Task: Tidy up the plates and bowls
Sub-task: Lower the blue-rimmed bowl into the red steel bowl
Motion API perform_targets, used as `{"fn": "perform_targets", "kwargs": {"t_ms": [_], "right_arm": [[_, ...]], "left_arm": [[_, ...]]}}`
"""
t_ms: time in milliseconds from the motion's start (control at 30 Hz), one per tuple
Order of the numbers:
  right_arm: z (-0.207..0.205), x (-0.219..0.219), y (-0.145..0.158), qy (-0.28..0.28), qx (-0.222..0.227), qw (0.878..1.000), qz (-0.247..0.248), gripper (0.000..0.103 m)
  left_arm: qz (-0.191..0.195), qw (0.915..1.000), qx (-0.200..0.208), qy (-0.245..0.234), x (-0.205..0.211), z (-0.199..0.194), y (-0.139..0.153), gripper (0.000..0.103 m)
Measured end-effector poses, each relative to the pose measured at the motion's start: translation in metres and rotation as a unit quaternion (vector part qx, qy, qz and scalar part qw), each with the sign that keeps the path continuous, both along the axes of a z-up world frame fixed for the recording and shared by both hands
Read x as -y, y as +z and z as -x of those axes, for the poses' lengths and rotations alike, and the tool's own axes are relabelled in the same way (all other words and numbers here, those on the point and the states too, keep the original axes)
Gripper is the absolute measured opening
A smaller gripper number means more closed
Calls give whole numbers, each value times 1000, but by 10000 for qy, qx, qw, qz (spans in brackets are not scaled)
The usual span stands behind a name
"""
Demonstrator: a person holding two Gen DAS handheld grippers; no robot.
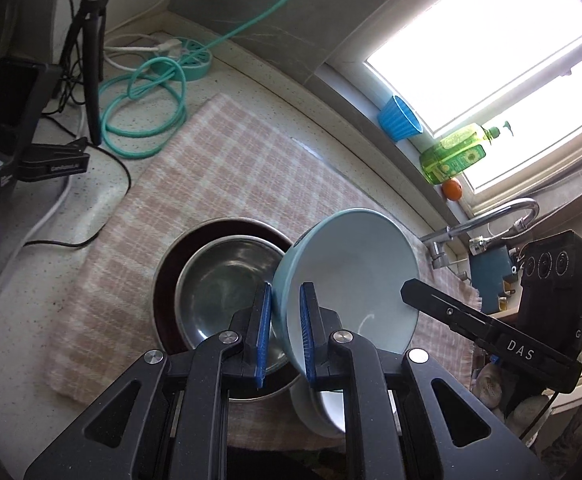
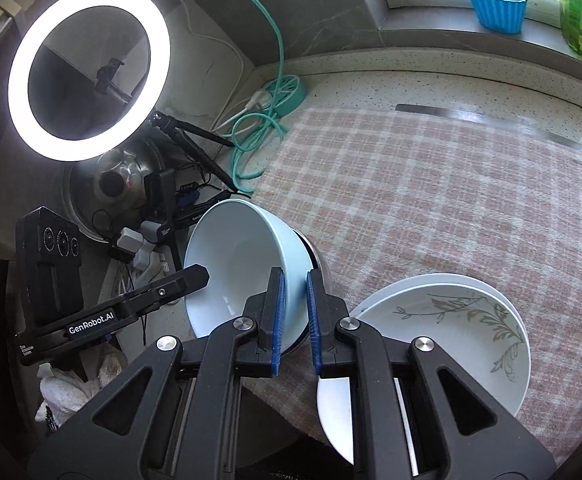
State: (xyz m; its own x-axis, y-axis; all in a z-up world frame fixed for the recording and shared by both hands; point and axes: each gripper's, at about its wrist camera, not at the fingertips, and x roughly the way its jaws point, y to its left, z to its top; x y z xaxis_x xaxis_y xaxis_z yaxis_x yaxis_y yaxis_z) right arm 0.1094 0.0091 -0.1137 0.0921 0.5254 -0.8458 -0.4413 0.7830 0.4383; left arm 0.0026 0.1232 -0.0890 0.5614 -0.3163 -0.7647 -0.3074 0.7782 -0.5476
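In the left wrist view, a steel bowl (image 1: pixel 227 280) sits left of centre inside a dark brown dish (image 1: pixel 163 280). At centre, the left gripper (image 1: pixel 285 334) pinches a tilted pale blue ceramic bowl (image 1: pixel 355 272) by its rim. In the right wrist view, the right gripper (image 2: pixel 295 322) clamps another pale blue bowl (image 2: pixel 239 264); floral white plates (image 2: pixel 451 332) lie lower right on the checked cloth (image 2: pixel 431 184).

A pale blue bowl (image 1: pixel 355 280) is held tipped on its edge, its white inside turned sideways, its rim pinched on two sides. Just left of it, a steel bowl (image 1: pixel 227 280) is nested upright in a dark brown plate (image 1: pixel 167 264) on the checked cloth. To the right, a white dish with a leaf sprig pattern (image 2: pixel 459 332) is stacked on a plain white plate (image 2: pixel 447 280), near the cloth's front edge.
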Motion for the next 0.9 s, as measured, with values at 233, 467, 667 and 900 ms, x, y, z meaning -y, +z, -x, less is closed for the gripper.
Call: {"fn": "perform_targets", "kwargs": {"t_ms": [233, 467, 667, 900], "right_arm": [[1, -27, -23, 190, -174, 9995, 178, 11], [2, -39, -43, 255, -301, 9984, 402, 11], [4, -42, -55, 294, -337, 9974, 564, 11], [7, -48, -60, 378, -213, 9964, 730, 11]], "left_arm": [[62, 9996, -180, 229, -19, 13, -14, 12], [36, 9992, -298, 258, -24, 16, -23, 12], [26, 9989, -393, 266, -24, 16, -31, 12], [-69, 9988, -403, 285, -25, 17, -34, 12]]}}
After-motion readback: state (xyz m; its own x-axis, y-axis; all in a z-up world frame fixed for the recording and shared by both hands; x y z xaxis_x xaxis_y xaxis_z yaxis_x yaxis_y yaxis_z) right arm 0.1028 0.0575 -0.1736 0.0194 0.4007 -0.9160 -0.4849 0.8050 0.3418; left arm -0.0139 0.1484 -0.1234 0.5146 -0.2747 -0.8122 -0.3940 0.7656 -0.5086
